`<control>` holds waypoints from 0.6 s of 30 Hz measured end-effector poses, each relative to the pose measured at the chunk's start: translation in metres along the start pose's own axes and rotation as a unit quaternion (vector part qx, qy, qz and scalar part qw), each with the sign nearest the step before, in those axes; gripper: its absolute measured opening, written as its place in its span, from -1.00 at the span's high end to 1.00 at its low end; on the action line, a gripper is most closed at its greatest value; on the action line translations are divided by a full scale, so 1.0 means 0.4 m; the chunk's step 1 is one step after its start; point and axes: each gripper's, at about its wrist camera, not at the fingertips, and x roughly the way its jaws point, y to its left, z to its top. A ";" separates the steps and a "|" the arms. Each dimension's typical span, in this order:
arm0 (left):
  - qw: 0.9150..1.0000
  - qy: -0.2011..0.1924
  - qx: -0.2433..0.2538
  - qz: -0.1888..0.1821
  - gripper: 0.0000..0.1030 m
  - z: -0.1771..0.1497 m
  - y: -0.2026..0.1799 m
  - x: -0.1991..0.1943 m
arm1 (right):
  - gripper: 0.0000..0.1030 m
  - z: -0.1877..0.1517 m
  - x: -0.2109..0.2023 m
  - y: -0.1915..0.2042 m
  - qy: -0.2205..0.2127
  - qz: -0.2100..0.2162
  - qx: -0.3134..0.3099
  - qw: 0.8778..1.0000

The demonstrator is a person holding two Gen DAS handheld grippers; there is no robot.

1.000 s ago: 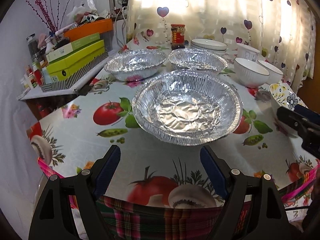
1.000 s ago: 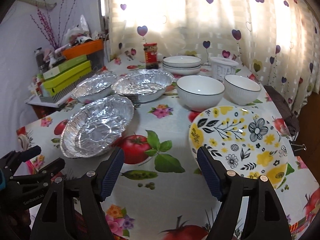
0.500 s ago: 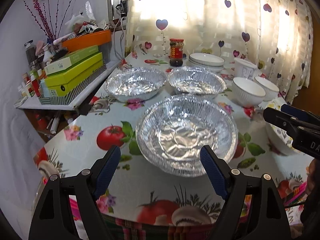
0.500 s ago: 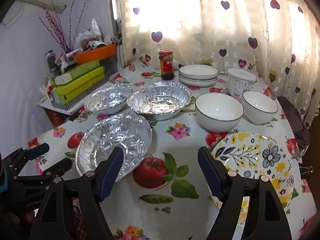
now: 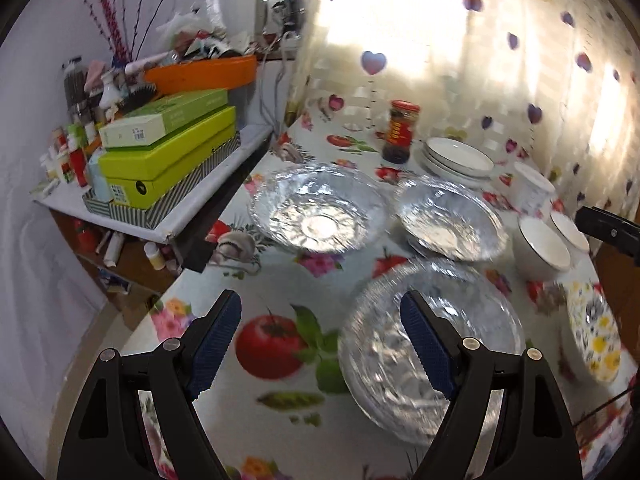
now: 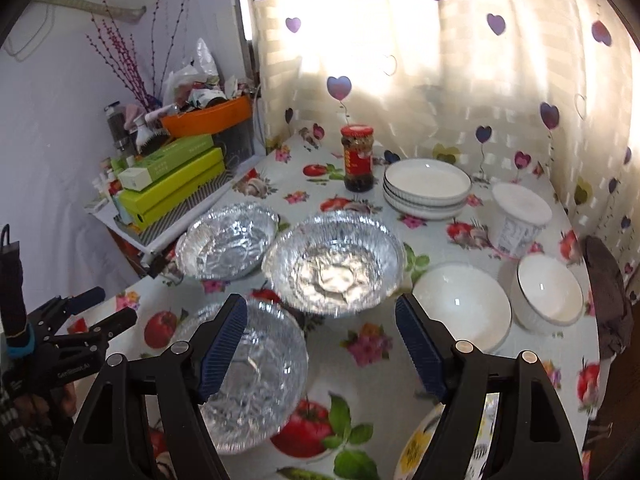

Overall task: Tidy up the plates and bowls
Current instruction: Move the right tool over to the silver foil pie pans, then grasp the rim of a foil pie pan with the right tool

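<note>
Three foil pans lie on the flowered tablecloth: a near one (image 5: 432,344) (image 6: 256,376), a far left one (image 5: 316,208) (image 6: 228,244) and a far middle one (image 5: 448,216) (image 6: 336,260). A stack of white plates (image 6: 426,186) (image 5: 458,158) sits at the back. Two white bowls (image 6: 462,308) (image 6: 550,292) stand to the right. A yellow flowered plate (image 5: 594,332) (image 6: 418,446) lies at the near right. My left gripper (image 5: 320,344) is open and empty above the table beside the near pan. My right gripper (image 6: 320,344) is open and empty above the near pan's right side.
A red-lidded jar (image 6: 357,158) and a white tub (image 6: 520,218) stand at the back. A side shelf on the left holds green boxes (image 5: 168,156) and an orange basin (image 5: 200,74). A heart-patterned curtain (image 6: 440,60) hangs behind the table.
Both grippers have risen and moved forward over the table. The left view has swung left, so the near foil pan now lies to its right. Both grippers stay open.
</note>
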 end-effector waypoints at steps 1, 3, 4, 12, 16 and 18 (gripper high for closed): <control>1.000 0.000 -0.003 0.004 -0.60 0.015 0.013 0.011 | -0.51 0.015 0.013 -0.001 0.004 0.002 -0.004 1.000; 1.000 -0.001 -0.007 0.014 -0.60 0.043 0.035 0.033 | -0.51 0.052 0.053 -0.008 0.020 0.013 -0.007 1.000; 1.000 -0.001 -0.009 0.015 -0.60 0.054 0.046 0.045 | -0.51 0.064 0.066 -0.010 0.027 0.017 -0.009 0.999; 0.996 0.048 -0.074 -0.006 -0.60 0.106 0.134 0.189 | -0.51 0.150 0.206 -0.021 0.066 0.059 -0.019 0.996; 0.993 0.066 -0.092 -0.013 -0.59 0.120 0.152 0.256 | -0.50 0.156 0.285 -0.008 0.095 0.071 -0.029 0.992; 0.992 0.074 -0.101 -0.016 -0.59 0.121 0.159 0.280 | -0.50 0.155 0.312 -0.006 0.102 0.075 -0.030 0.991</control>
